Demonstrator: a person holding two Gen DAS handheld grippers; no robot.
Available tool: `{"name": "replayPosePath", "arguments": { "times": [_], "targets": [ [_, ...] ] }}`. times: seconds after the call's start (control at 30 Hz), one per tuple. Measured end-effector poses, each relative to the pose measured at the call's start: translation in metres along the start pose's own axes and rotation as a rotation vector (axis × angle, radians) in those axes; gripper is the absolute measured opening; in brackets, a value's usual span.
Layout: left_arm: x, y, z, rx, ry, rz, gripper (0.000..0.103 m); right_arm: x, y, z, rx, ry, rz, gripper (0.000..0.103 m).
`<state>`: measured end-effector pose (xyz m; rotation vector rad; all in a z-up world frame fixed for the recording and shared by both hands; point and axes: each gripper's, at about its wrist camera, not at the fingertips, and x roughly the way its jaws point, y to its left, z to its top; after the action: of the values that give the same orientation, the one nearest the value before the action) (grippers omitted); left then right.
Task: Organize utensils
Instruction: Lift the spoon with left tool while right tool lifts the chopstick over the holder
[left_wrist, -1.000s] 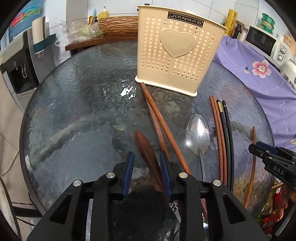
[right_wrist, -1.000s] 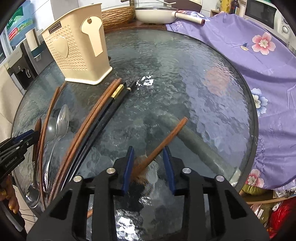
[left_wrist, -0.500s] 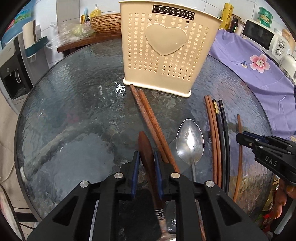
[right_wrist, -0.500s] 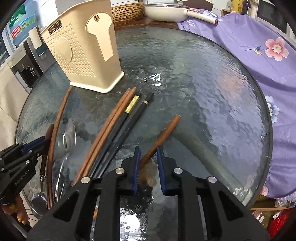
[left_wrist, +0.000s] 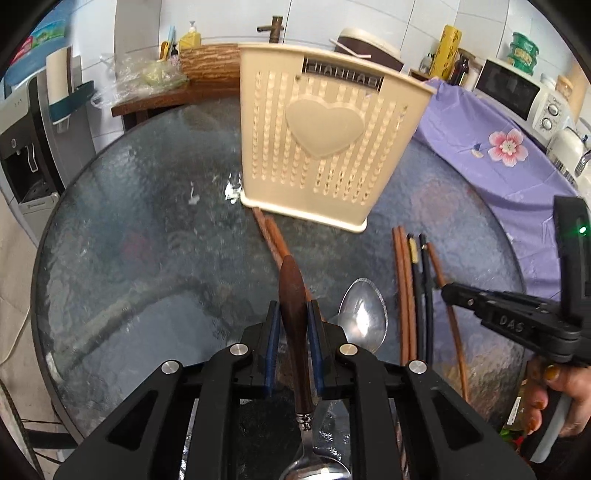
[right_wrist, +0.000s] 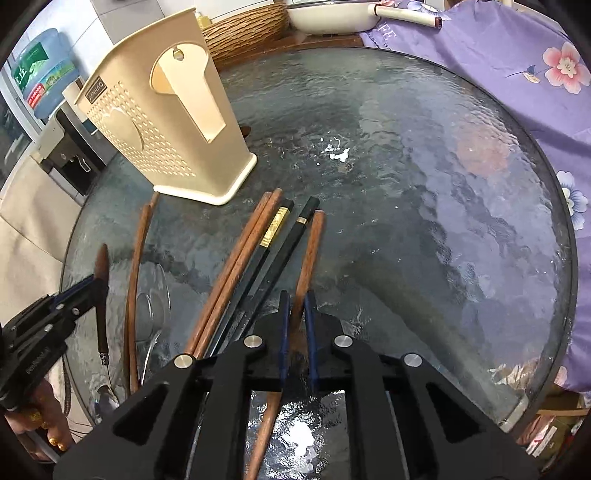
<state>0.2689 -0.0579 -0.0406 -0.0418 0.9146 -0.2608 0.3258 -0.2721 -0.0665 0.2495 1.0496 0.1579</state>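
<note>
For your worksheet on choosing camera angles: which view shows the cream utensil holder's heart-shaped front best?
The left wrist view. There the utensil holder faces the camera, so the heart, the perforated front and the label strip all show, though blurred. The right wrist view catches the holder from a corner: mainly its side panel with the hanging tab, the heart foreshortened.

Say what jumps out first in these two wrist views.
The cream perforated utensil holder with its heart emblem stands at the far side of the round glass table. Nearer, the left claw pinches a wooden-handled spoon, and the right claw is closing around a single brown chopstick beside the loose chopsticks.
</note>
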Motion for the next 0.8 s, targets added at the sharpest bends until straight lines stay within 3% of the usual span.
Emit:
{"name": "replayPosePath", "arguments": {
  "times": [0.23,0.8],
  "targets": [
    [-0.022,-0.001,0.007,0.000,-0.047,-0.028,0.015,-0.023,0.002,0.005,0.003,-0.069,0.074,0.007],
    [-0.074,-0.005,0.012,0.008,-0.157,-0.081,0.014,-0.112,0.019,0.005,-0.150,-0.322,0.202,0.007]
  ]
}}
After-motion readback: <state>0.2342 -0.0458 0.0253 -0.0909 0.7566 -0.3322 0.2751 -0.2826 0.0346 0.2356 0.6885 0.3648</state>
